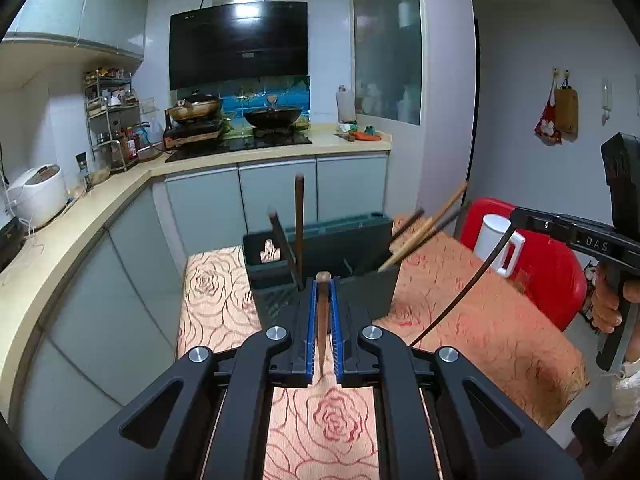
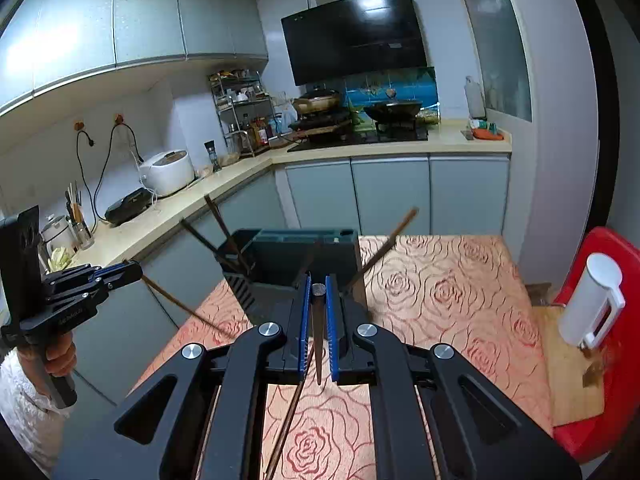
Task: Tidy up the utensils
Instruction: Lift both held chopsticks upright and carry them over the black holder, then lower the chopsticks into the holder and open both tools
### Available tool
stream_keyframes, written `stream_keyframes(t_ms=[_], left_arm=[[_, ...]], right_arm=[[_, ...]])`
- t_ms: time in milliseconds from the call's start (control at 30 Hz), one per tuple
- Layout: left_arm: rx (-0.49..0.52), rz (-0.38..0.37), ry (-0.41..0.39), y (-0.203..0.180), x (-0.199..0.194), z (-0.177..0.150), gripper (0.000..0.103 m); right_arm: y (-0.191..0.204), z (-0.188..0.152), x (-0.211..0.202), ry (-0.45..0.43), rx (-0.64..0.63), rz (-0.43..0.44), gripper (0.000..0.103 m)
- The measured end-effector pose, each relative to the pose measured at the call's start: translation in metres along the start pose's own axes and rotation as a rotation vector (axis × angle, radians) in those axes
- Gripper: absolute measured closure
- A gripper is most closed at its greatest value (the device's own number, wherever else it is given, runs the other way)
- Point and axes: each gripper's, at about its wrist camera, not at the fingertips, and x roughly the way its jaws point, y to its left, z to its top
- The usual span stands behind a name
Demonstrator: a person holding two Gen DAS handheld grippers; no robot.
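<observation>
A dark green utensil holder [image 1: 320, 248] stands on the rose-patterned table; it also shows in the right wrist view [image 2: 292, 256]. Several chopsticks [image 1: 299, 220] lean in its compartments, two at the left and several at the right [image 1: 424, 228]. My left gripper [image 1: 323, 280] is shut on a brown chopstick [image 1: 322, 320], just in front of the holder. My right gripper [image 2: 318, 284] is shut on a dark chopstick [image 2: 318, 332], also close in front of the holder. The left gripper shows in the right wrist view [image 2: 124, 272] with its chopstick slanting down.
A red stool [image 1: 536, 264] with a white lidded cup [image 1: 496, 248] stands right of the table. A wooden board [image 2: 568, 360] lies at the table's right edge. The kitchen counter [image 1: 80, 216] with a rice cooker [image 1: 38, 194] runs along the left and back.
</observation>
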Motion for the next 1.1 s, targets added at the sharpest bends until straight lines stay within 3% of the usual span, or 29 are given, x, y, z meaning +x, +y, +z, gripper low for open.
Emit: stream_keyframes(t_ms=[400, 800, 967, 1100], left_arm=[[0.029, -0.034, -0.032, -0.019, -0.008, 0.070, 0.097], [-0.026, 0.028, -0.140, -0.022, 0.006, 0.150, 0.097], [-0.037, 0.079, -0.151, -0.022, 0.030, 0.160, 0.097], [-0.040, 0.113, -0.129, -0.021, 0.058, 0.150, 0.097]], right_arm=[[0.004, 0.082, -0.017, -0.093, -0.006, -0.021, 0.095], [-0.001, 0.119, 0.007, -0.101, -0.001, -0.076, 0.095], [-0.002, 0.124, 0.026, -0.084, 0.013, -0.078, 0.095], [-0.002, 0.122, 0.045, -0.036, 0.019, -0.072, 0.095]])
